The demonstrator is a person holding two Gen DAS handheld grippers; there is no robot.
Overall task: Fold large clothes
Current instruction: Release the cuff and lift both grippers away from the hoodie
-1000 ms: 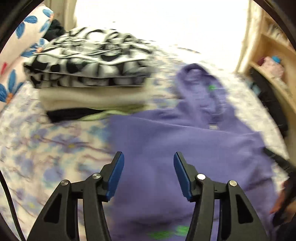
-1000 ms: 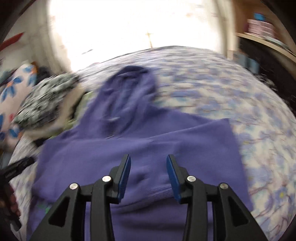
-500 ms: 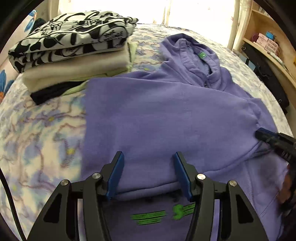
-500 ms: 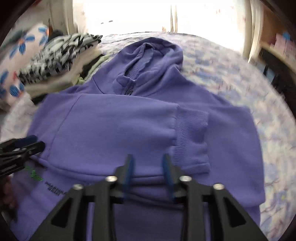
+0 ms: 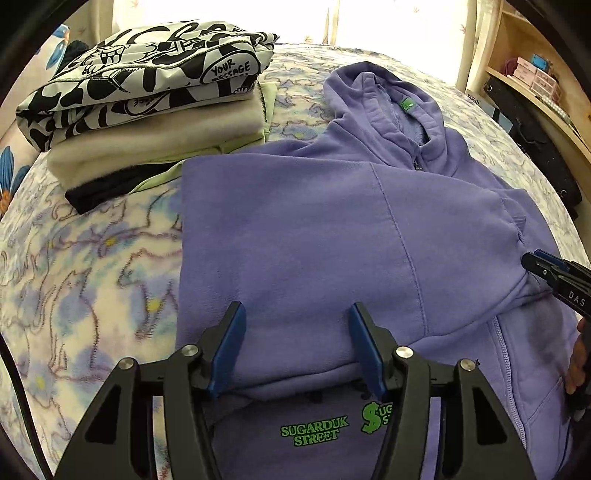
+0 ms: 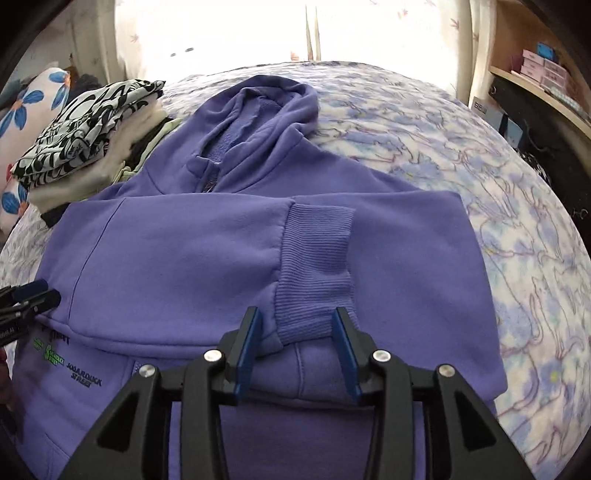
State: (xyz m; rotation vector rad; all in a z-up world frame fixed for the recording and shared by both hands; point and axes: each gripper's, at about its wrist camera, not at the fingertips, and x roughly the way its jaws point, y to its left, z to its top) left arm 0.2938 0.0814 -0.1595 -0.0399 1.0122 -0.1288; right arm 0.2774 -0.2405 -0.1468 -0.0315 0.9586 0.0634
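one purple hoodie (image 5: 332,240), one stack (image 5: 147,110) of four folded clothes, two grippers (image 5: 295,350) (image 6: 297,350), one floral pillow (image 6: 33,107), one blanket (image 6: 480,166)

A home bedroom.
A bed (image 6: 498,177) with a floral blanket, a bright curtained window (image 6: 295,29), wooden shelves (image 5: 535,92) beside it.

From each wrist, steeply downward and close, the same purple fleece hooded sweatshirt (image 5: 332,236) (image 6: 221,251) on the flowered bedspread (image 5: 92,266) (image 6: 498,177) is viewed.
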